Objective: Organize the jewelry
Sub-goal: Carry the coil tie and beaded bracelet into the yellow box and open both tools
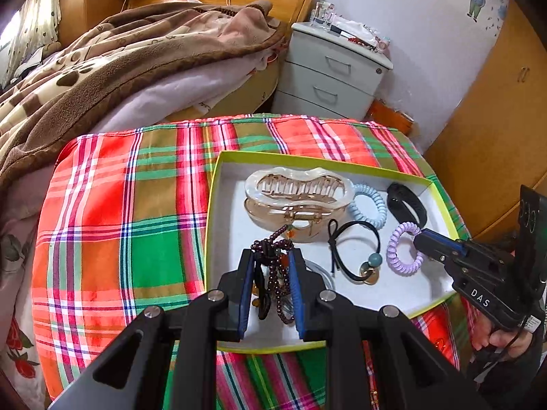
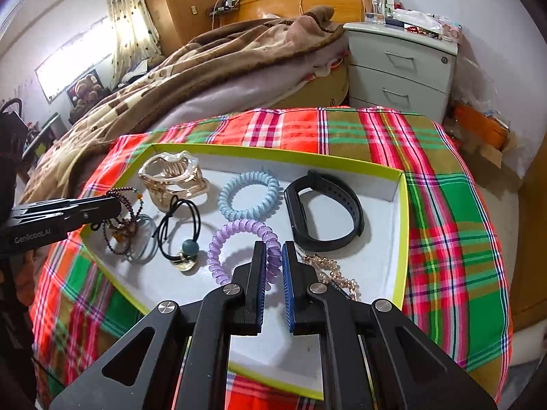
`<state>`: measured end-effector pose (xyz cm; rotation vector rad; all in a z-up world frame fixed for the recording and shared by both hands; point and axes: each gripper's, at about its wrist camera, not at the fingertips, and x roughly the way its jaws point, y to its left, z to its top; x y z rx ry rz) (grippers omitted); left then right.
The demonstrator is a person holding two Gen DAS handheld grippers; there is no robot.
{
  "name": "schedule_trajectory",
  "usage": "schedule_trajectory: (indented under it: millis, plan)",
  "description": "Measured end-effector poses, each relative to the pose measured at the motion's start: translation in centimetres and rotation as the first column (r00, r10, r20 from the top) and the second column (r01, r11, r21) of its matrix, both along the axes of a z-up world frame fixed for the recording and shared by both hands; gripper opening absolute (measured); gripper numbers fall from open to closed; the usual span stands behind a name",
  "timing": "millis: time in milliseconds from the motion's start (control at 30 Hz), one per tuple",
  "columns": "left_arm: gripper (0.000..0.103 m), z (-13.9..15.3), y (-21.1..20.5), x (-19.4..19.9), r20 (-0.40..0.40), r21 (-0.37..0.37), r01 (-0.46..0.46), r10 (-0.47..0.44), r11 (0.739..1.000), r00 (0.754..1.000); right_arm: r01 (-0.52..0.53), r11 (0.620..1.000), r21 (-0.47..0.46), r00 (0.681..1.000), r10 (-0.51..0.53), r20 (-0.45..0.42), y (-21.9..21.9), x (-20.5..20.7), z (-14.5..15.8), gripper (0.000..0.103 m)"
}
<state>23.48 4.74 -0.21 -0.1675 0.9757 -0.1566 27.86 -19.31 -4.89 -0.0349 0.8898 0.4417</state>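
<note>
A shallow white box with a yellow-green rim [image 1: 213, 184] [image 2: 405, 205] lies on the plaid cloth. In it are a clear hair claw [image 1: 297, 191] [image 2: 172, 174], a light blue coil tie [image 1: 371, 205] [image 2: 248, 194], a purple coil tie [image 1: 405, 247] [image 2: 239, 239], a black band [image 1: 407, 203] [image 2: 323, 218], a black elastic with a bead [image 1: 359, 253] [image 2: 181, 235] and a gold chain [image 2: 336, 273]. My left gripper [image 1: 271, 254] [image 2: 114, 205] is shut on a dark beaded bracelet [image 1: 277, 273] [image 2: 123, 218] just above the box floor. My right gripper [image 2: 273, 249] [image 1: 418, 239] is shut on the purple coil tie.
The plaid cloth [image 1: 136, 222] covers a small table. A bed with a brown blanket [image 1: 119, 61] lies behind it. A grey nightstand [image 1: 331, 71] stands at the back right. A wooden wardrobe [image 1: 495, 130] is on the right.
</note>
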Motion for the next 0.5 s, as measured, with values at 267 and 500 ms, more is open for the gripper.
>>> schedule_trajectory:
  millis: [267,500]
  plan:
    - [0.023,-0.56,-0.05,0.12,-0.014,0.018,-0.009,0.01,1.0,1.0,-0.004,0.999,-0.042,1.0,0.004,0.005,0.7,0.32,-0.38,0.01]
    - [0.023,-0.71,-0.03,0.05,-0.015,0.035,-0.021,0.022,0.999,1.0,0.002,0.997,-0.071,1.0,-0.001,0.012,1.07,0.28,-0.6,0.01]
